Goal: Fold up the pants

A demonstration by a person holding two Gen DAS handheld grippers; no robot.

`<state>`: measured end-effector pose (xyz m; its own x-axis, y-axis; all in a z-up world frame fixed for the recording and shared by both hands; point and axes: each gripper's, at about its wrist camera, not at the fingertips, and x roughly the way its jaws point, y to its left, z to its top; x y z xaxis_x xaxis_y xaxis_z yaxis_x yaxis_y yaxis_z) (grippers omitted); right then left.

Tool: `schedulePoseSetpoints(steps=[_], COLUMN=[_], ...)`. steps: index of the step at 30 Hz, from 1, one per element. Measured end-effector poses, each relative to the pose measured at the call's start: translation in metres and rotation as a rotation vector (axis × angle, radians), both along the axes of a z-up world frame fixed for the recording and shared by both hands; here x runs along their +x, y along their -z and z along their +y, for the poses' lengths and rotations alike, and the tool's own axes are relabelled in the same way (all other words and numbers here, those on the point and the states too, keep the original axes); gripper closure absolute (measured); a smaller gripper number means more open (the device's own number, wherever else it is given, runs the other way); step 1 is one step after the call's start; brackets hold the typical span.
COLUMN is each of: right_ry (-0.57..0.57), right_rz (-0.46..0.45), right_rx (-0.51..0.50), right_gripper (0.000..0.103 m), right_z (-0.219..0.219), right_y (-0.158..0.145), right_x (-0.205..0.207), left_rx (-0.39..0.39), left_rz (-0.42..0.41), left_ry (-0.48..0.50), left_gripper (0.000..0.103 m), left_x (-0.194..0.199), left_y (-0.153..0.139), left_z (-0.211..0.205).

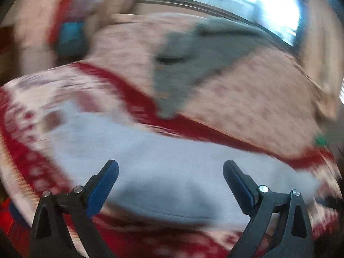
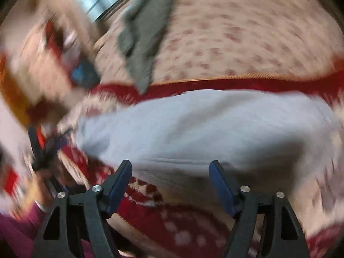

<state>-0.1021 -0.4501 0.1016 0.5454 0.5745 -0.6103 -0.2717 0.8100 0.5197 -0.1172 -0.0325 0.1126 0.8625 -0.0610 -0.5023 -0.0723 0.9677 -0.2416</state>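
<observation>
Both views are motion-blurred. Light grey pants (image 1: 163,172) lie folded on a red and cream patterned bedspread (image 1: 247,99). My left gripper (image 1: 171,171) is open and empty just above the pants' near edge. In the right wrist view the same pants (image 2: 204,126) lie across the middle, and my right gripper (image 2: 171,172) is open and empty over their near hem. The left gripper shows blurred at the left edge of the right wrist view (image 2: 43,150).
A darker grey garment (image 1: 193,64) lies further back on the bedspread; it also shows in the right wrist view (image 2: 148,36). A blue object (image 1: 71,38) sits at the back left. A bright window (image 1: 258,4) runs behind the bed.
</observation>
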Motion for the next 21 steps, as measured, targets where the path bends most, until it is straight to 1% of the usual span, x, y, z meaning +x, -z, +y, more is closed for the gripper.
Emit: schedulePoseSetpoints(steps=[1,2,3,5,6,7,9,10,11,12,13,14,15,16,17,18,19,20,21], right_ry=[0.055,0.13,0.185,0.251,0.282,0.299,0.298,0.324,0.361,0.359,0.349,0.354,0.368,0.367,0.357,0.349,0.336,0.317,0.304], right_rz=[0.025,0.052,0.074,0.11,0.127,0.128,0.116,0.139,0.186,0.203,0.2,0.19,0.183,0.174,0.152,0.134,0.103,0.069,0.051], right_rx=[0.03,0.064,0.095,0.178,0.228,0.272,0.34,0.346,0.349,0.375,0.418,0.447,0.447,0.467,0.511,0.513,0.489,0.464,0.459], right_gripper=[0.019,0.017,0.016,0.013,0.013,0.013,0.013,0.013,0.013,0.015,0.017,0.04,0.073,0.08,0.083,0.086,0.087,0.088,0.089], right_z=[-0.019,-0.043,-0.059,-0.083,-0.094,-0.101,-0.107,-0.11,-0.112,-0.112,-0.111,-0.111,-0.113,-0.116,-0.12,-0.121,-0.121,-0.119,-0.119], right_y=[0.004,0.01,0.015,0.023,0.028,0.03,0.034,0.04,0.048,0.053,0.058,0.062,0.062,0.062,0.058,0.053,0.043,0.033,0.023], right_x=[-0.001,-0.002,-0.001,0.008,0.015,0.021,0.033,0.041,0.051,0.058,0.063,0.067,0.068,0.069,0.067,0.065,0.062,0.058,0.054], left_rx=[0.001,0.002,0.004,0.021,0.042,0.054,0.081,0.089,0.097,0.119,0.14,0.183,0.2,0.21,0.203,0.189,0.14,0.104,0.082], left_rz=[0.006,0.017,0.023,0.054,0.068,0.071,0.081,0.097,0.109,0.124,0.133,0.156,0.167,0.178,0.188,0.193,0.208,0.222,0.233], left_ry=[0.06,0.15,0.21,0.35,0.406,0.434,0.532,0.57,0.595,0.62,0.621,0.616,0.615,0.616,0.618,0.626,0.657,0.679,0.694], left_gripper=[0.005,0.005,0.005,0.005,0.005,0.005,0.005,0.005,0.005,0.005,0.005,0.005,0.005,0.005,0.005,0.005,0.01,0.026,0.034], left_x=[0.003,0.008,0.012,0.022,0.026,0.029,0.033,0.036,0.038,0.041,0.047,0.053,0.052,0.057,0.063,0.067,0.071,0.073,0.071], left_y=[0.001,0.002,0.004,0.01,0.014,0.015,0.026,0.031,0.036,0.044,0.049,0.058,0.061,0.065,0.068,0.069,0.069,0.068,0.068], left_z=[-0.014,-0.037,-0.055,-0.099,-0.121,-0.133,-0.169,-0.183,-0.193,-0.206,-0.213,-0.224,-0.23,-0.235,-0.239,-0.24,-0.242,-0.243,-0.243])
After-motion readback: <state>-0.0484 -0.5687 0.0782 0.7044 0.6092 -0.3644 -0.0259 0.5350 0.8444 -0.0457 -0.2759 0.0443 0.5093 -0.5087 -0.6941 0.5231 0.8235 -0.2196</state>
